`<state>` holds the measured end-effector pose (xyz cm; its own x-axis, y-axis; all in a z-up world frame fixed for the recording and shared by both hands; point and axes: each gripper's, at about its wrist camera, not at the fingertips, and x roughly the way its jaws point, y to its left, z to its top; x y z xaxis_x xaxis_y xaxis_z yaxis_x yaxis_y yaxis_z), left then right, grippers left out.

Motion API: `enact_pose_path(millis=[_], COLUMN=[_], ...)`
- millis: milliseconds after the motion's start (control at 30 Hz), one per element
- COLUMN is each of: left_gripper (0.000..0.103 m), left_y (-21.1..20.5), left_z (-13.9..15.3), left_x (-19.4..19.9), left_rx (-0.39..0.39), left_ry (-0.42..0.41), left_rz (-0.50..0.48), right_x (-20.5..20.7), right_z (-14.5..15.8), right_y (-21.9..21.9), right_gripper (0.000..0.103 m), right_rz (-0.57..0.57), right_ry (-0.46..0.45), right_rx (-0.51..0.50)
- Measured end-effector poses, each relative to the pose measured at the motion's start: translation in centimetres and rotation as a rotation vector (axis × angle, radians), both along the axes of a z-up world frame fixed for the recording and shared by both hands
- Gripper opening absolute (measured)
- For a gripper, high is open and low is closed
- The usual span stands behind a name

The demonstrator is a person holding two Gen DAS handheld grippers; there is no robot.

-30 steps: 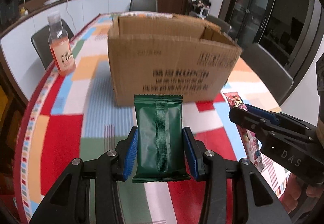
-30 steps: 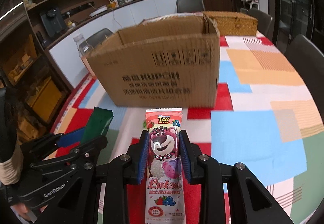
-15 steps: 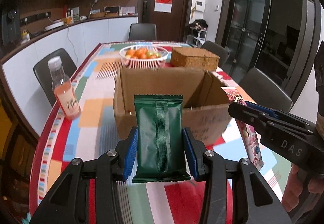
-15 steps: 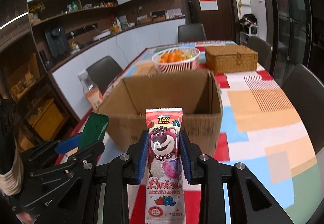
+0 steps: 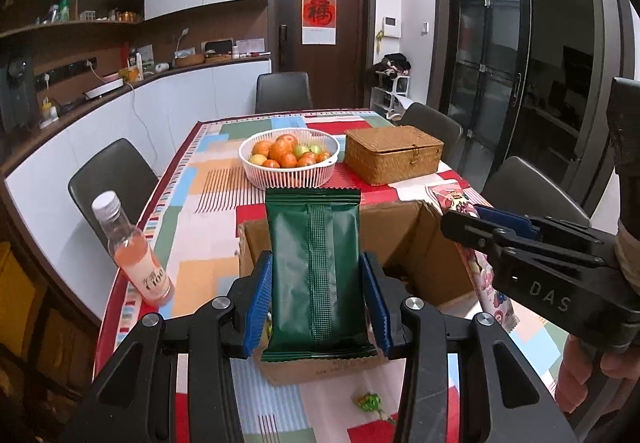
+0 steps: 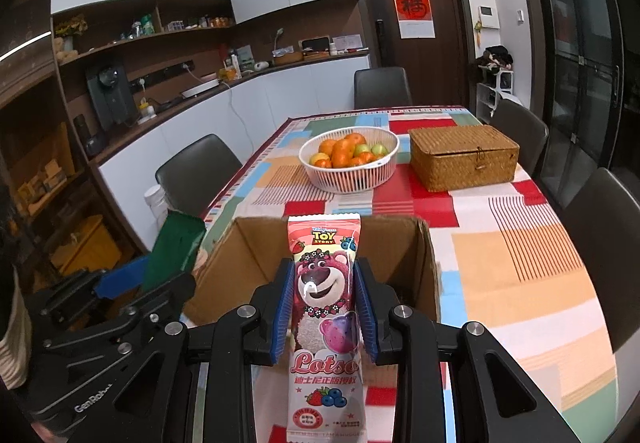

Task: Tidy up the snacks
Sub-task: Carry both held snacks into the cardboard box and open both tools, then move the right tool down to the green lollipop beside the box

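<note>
My left gripper [image 5: 318, 275] is shut on a dark green snack packet [image 5: 316, 267], held upright over the near edge of an open cardboard box [image 5: 432, 243]. My right gripper [image 6: 322, 283] is shut on a pink Lotso Toy Story snack packet [image 6: 324, 283], held upright above the same box [image 6: 424, 267]. In the left wrist view the right gripper [image 5: 472, 215] sits to the right with the pink packet [image 5: 452, 199]. In the right wrist view the left gripper [image 6: 132, 279] sits to the left with the green packet [image 6: 176, 251]. The box's inside is mostly hidden.
A pink drink bottle [image 5: 132, 251] stands left of the box. A white basket of fruit [image 5: 290, 159] and a wicker box [image 5: 394, 153] stand behind it. A small green wrapped candy [image 5: 370, 401] lies on the patterned tablecloth [image 6: 520, 263] in front. Chairs surround the table.
Both grippers have risen with their packets, from table level in front of the box to above its open top. The box's inside and the fruit basket came into view.
</note>
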<state>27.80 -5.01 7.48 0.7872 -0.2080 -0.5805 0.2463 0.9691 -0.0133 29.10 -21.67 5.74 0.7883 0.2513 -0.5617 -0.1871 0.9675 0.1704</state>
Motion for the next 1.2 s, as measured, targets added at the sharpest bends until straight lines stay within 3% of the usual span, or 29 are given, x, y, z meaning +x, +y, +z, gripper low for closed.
enact_pose_path(millis=[333,433,567,733,1200], left_gripper=[0.043,0.046,0.053,0.057,0.070], left_y=[-0.9,-1.7,-1.9,-1.2,2.2], left_z=[-0.2,-0.5,-0.8,-1.0,-2.0], left_x=[3.9,4.6,4.7,3.8,-2.5], left_rx=[0.018,0.061,0.086,0.072,0.055], left_ry=[0.020,0.015,0.005,0.009,-0.006], left_rz=[-0.011,-0.008,0.018,0.035,0.087], right_x=[4.0,4.7,5.3,4.4,-1.3], right_z=[0.3,0.1,-0.2,-0.3,-1.8], right_y=[-0.2,-0.5,-0.9,-0.8,2.4], right_gripper=[0.031,0.031,0.042,0.043,0.043], right_rz=[-0.031,-0.041,-0.079,-0.079,0.053], right_ry=[0.006,0.013,0.031,0.024,0.015], right_rx=[-0.058,-0.048,-0.067,-0.086,-0.112])
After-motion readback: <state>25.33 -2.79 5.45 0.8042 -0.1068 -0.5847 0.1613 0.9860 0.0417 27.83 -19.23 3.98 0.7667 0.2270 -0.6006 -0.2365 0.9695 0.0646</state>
